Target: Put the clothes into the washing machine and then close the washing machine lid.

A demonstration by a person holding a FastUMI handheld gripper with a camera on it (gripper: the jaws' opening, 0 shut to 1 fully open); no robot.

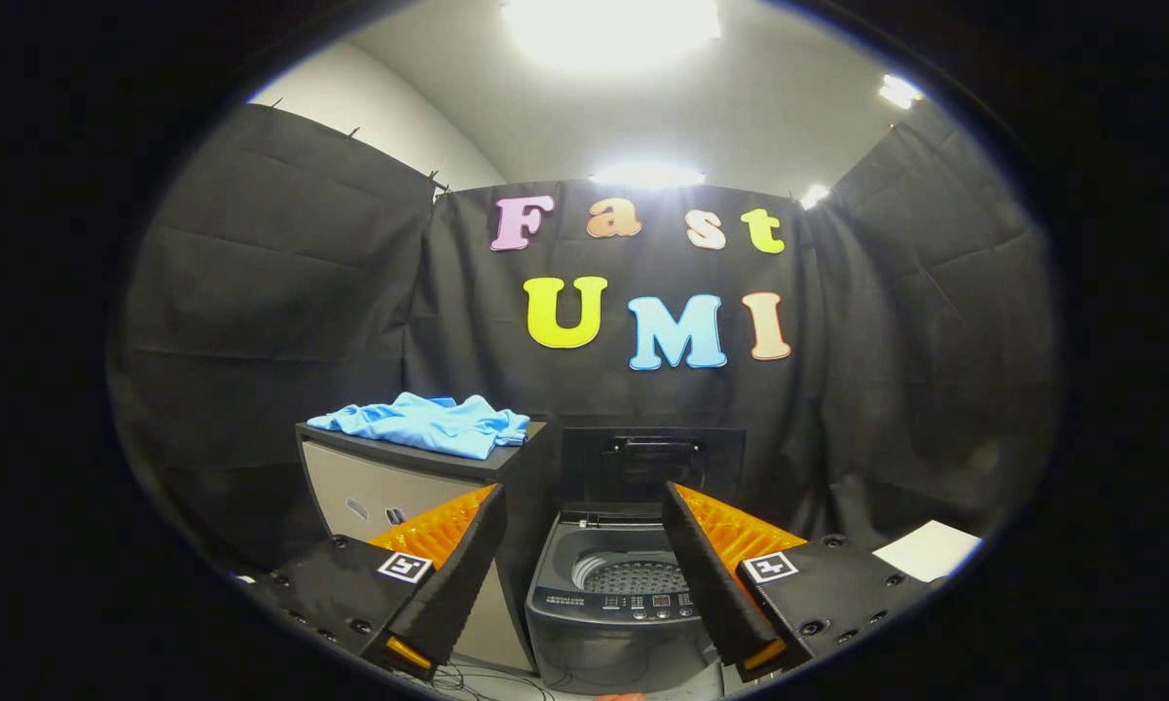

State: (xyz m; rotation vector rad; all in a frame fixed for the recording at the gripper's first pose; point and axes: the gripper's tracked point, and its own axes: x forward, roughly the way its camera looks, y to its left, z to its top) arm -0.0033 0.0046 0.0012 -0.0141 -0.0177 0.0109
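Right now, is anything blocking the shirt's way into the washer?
Nothing visible. The blue shirt lies on the cabinet beside the washer, whose lid stands open over the drum. The gripper is open, well short of the shirt.

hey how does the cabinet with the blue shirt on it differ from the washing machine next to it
The cabinet stands taller than the washing machine, beside it. The cabinet's flat top carries the blue clothes; the washing machine's top is open, lid raised, its drum bare. The cabinet has a pale front panel; the washing machine's front is dark grey with a control panel. Both sit beyond the open gripper, against the black cloth.
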